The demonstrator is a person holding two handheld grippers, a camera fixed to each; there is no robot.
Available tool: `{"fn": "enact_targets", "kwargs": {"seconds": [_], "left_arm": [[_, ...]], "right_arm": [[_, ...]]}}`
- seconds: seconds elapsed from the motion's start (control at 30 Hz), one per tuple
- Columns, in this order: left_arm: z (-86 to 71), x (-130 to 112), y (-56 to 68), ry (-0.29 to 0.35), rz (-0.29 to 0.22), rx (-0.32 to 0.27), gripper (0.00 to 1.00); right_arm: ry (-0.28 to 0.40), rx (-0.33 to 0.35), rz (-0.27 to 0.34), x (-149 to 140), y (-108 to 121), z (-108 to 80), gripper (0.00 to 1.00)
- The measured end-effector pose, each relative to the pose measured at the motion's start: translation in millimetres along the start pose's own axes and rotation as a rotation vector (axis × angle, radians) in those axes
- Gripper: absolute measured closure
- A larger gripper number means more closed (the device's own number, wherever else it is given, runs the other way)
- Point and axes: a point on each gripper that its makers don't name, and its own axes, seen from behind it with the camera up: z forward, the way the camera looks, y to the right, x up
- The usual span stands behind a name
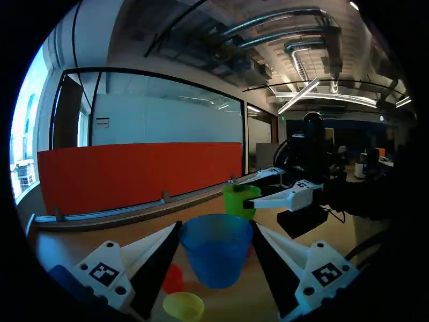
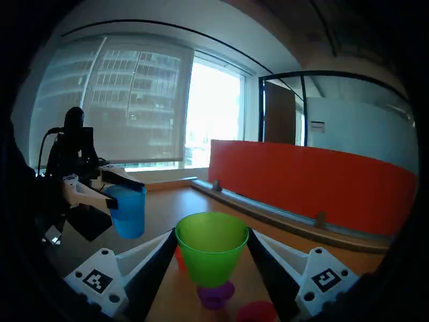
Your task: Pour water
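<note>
Clamping a translucent blue cup (image 1: 217, 257), left gripper (image 1: 214, 225) faces right gripper (image 2: 212, 233) holding a green cup (image 2: 212, 255); yellow cup (image 1: 183, 306) at six o'clock, left gripper view.

This is an open-plan office. A long wooden desk (image 2: 166, 205) carries an orange divider screen (image 1: 139, 174), with a glass-walled room (image 1: 161, 112) behind it. Bare metal ducts (image 1: 279, 27) and strip lights (image 1: 300, 95) run overhead, and a tall window (image 2: 214, 112) beside roller blinds (image 2: 80, 107) faces a high-rise building (image 2: 139, 86).
</note>
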Motion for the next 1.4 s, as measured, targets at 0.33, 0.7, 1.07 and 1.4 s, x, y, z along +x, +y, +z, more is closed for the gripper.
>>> {"fn": "enact_targets", "kwargs": {"seconds": [0.33, 0.7, 1.07, 1.4], "left_arm": [[-2.0, 7.6, -4.2, 0.003, 0.003, 0.0, 0.1], [-1.8, 7.4, -10.2, 0.004, 0.004, 0.01, 0.1], [-4.9, 10.0, -22.0, 0.005, 0.02, 0.027, 0.1], [-6.5, 15.4, -30.7, -0.002, 0.07, 0.041, 0.1]], "right_arm": [[-0.013, 0.013, -0.001, -5.6, -7.0, -1.4, 0.06], [-0.03, 0.043, 0.015, -16.8, -20.2, 0.9, 0.06], [-0.048, 0.069, 0.015, -27.9, -29.2, 2.0, 0.05], [-0.062, 0.092, 0.009, -33.1, -35.9, -2.6, 0.06]]}}
